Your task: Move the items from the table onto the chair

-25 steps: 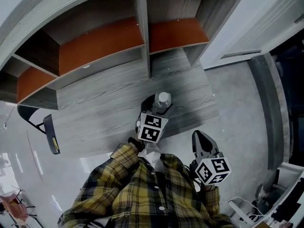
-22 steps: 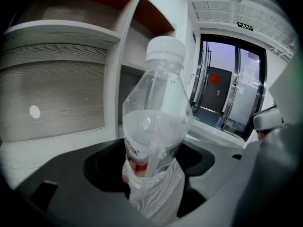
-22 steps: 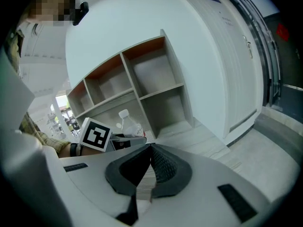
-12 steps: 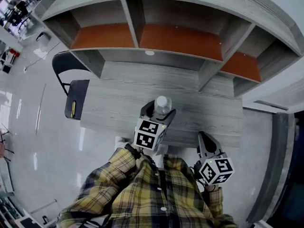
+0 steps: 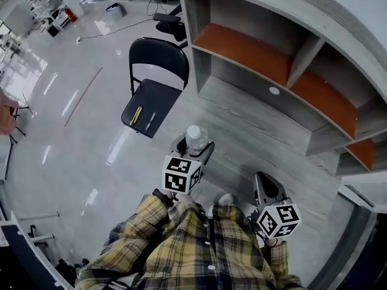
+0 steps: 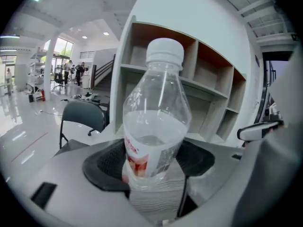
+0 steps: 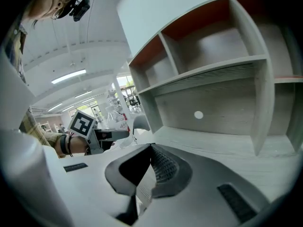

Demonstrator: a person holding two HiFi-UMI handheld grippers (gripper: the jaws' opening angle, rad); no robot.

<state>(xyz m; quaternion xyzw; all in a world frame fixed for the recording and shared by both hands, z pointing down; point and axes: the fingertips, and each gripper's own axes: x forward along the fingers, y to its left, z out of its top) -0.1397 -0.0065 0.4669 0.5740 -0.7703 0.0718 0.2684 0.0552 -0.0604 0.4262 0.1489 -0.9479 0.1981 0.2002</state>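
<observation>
A clear water bottle [image 5: 194, 135] with a white cap and a red label stands upright in my left gripper [image 5: 193, 145], which is shut on its lower body. In the left gripper view the bottle [image 6: 158, 126] fills the middle, with the jaws [image 6: 151, 162] pressed to both sides. Up and to the left of the bottle stands the black folding chair [image 5: 158, 95]; a yellow pen [image 5: 137, 115] and a grey pen [image 5: 150, 121] lie on its seat. My right gripper [image 5: 266, 183] hangs lower right over the grey table [image 5: 254, 125], shut and empty [image 7: 150, 148].
A grey shelf unit with orange back panels [image 5: 272, 71] stands on the table's far side, with a small white disc [image 5: 274, 90] on its lowest level. Glossy floor spreads to the left of the chair. Cables and office furniture lie far off at the top.
The view has swung left, so the chair has come from the left edge to just ahead of the bottle. The left gripper still holds the bottle; the right stays shut and low.
</observation>
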